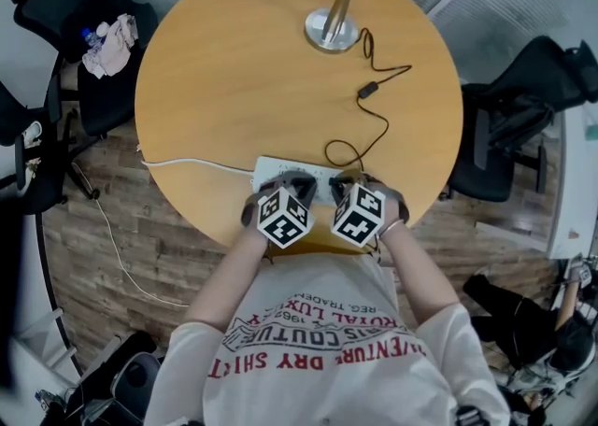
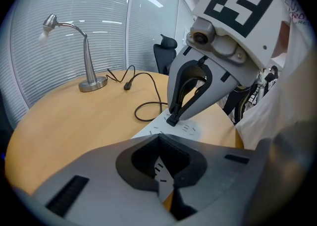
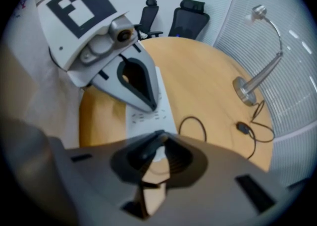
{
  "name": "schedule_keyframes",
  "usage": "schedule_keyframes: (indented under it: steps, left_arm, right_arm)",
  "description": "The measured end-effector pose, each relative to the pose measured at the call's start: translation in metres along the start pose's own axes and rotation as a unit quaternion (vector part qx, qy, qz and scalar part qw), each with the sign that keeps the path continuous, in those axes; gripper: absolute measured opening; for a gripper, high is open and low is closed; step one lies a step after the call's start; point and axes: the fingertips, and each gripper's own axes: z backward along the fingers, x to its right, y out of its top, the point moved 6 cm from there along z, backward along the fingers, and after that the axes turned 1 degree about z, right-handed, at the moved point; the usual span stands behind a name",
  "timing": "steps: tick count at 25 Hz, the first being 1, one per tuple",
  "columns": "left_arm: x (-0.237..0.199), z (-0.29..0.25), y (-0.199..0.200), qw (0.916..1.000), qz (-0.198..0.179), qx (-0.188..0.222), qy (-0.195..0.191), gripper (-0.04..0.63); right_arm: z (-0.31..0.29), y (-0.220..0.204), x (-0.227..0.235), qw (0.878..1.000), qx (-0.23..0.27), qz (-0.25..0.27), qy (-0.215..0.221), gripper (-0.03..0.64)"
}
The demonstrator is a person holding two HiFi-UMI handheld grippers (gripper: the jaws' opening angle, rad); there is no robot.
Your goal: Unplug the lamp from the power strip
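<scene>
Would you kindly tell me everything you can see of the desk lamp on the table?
The lamp looks like brushed silver metal: round flat base, tapered stem, curved neck and small head. It stands upright on the far side of the round wooden table. Its thin black cord, with an inline switch, loops toward the white power strip, where its black plug is gripped by the right claw.

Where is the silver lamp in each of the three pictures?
Head view: the lamp is at the top middle.
Left gripper view: the lamp is in the upper left.
Right gripper view: the lamp is on the right side.
Shared landmark: the little black cord switch lies near the lamp's base in all three.
</scene>
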Motion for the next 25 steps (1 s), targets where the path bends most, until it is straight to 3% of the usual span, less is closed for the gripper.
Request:
schedule_keyframes:
  steps: [4,7,9,12,17,21,25]
  left_arm:
    - [0.001,-0.001,-0.001,1.0000,-0.008,-0.002,0.000,0.028]
    - [0.001,-0.002,0.000,0.9996,-0.024,-0.002,0.013,0.028]
    - [0.002,0.000,-0.003,0.9993,-0.031,0.000,0.021,0.028]
    - [-0.001,0.000,-0.004,0.9999,-0.013,-0.007,0.005,0.028]
    - [-0.003,-0.001,-0.001,0.9996,0.006,-0.018,-0.018,0.028]
    - [-0.006,0.000,0.000,0.9988,0.021,-0.028,-0.034,0.028]
    - [-0.007,0.000,-0.001,0.9984,0.032,-0.027,-0.039,0.028]
  right_arm:
    - [0.001,0.000,-0.002,1.000,-0.008,0.004,-0.004,0.071]
    - [0.038,0.020,0.009,0.999,0.046,-0.027,-0.011,0.071]
    - [0.060,0.033,0.017,0.998,0.051,-0.015,-0.016,0.071]
    - [0.066,0.033,0.020,0.999,0.035,0.002,-0.012,0.071]
    - [0.063,0.022,0.010,0.999,0.047,-0.023,-0.006,0.071]
    - [0.071,0.023,0.011,0.994,0.091,-0.044,-0.033,0.071]
    - [0.084,0.022,0.016,0.982,0.154,-0.080,-0.077,0.072]
